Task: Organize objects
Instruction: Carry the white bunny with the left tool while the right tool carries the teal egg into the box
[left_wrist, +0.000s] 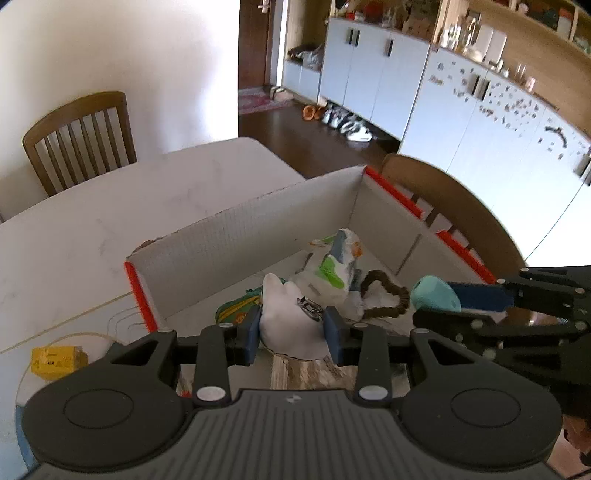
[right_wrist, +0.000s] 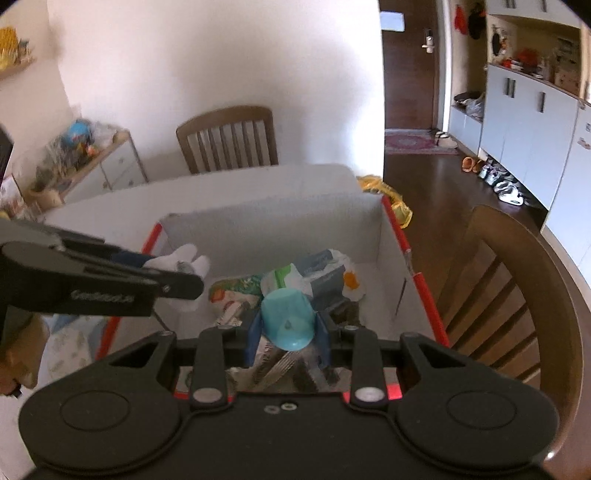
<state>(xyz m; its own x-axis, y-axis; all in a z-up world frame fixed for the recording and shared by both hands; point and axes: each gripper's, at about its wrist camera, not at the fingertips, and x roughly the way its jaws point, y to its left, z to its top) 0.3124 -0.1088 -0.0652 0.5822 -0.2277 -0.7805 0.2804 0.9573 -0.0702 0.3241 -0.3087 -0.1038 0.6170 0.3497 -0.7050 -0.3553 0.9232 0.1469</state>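
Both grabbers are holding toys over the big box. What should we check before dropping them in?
1. Left gripper grips the white plush toy: ok.
2. Right gripper grips the teal cup: ok.
3. Both toys hang over the cardboard box, inside its walls: ok.
4. Free room on the box floor: cannot tell; packets and a brown hair tie already lie there.
5. Grippers apart from each other: ok.
6. Box standing steady on the table: ok.
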